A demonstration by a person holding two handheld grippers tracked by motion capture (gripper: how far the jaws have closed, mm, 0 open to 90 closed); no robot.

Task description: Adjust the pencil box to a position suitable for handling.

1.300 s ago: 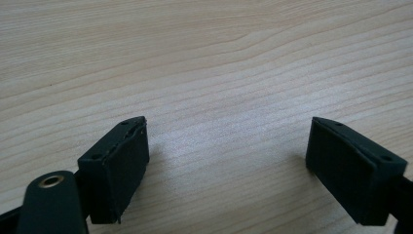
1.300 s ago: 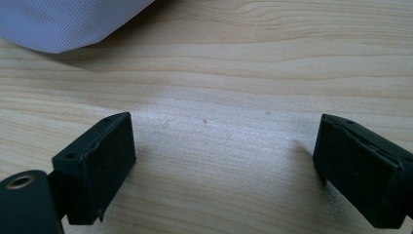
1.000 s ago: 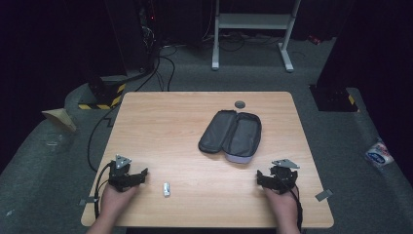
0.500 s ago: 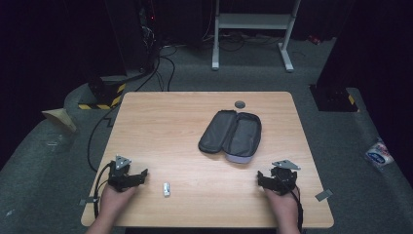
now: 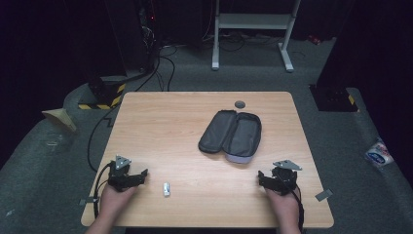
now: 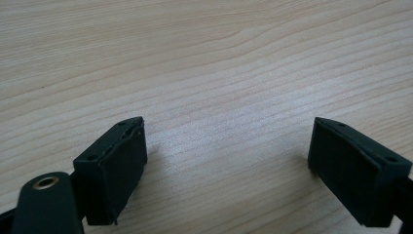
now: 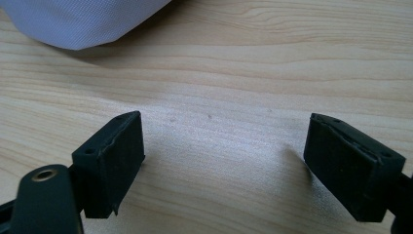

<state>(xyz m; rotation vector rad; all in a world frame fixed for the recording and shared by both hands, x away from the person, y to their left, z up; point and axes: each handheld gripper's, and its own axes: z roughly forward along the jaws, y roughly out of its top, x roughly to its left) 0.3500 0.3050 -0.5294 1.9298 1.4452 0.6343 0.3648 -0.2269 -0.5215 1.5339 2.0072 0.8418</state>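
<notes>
Both grippers are rested low at the near edge of the table, one at each corner, apparently a ready pose with nothing yet in hand; the left gripper is held by the left hand, the right gripper by the right hand. A small white stick, possibly a capped tube or drive (too small to tell), is laid flat just beside the left gripper, to its right, not touched; it is judged the nearest thing to be picked. A dark zip case is laid open and flat past the table's middle, both halves spread, likely so something can be put in; it is well apart from the left gripper and nearer the right one; its pale grey underside is seen at the top of the right gripper view, ahead of the jaws, not touched. A small dark round disc is set at the far edge. Left gripper: jaws spread wide, bare wood between them, nothing held. Right gripper: jaws likewise wide, nothing gripped or touched.
</notes>
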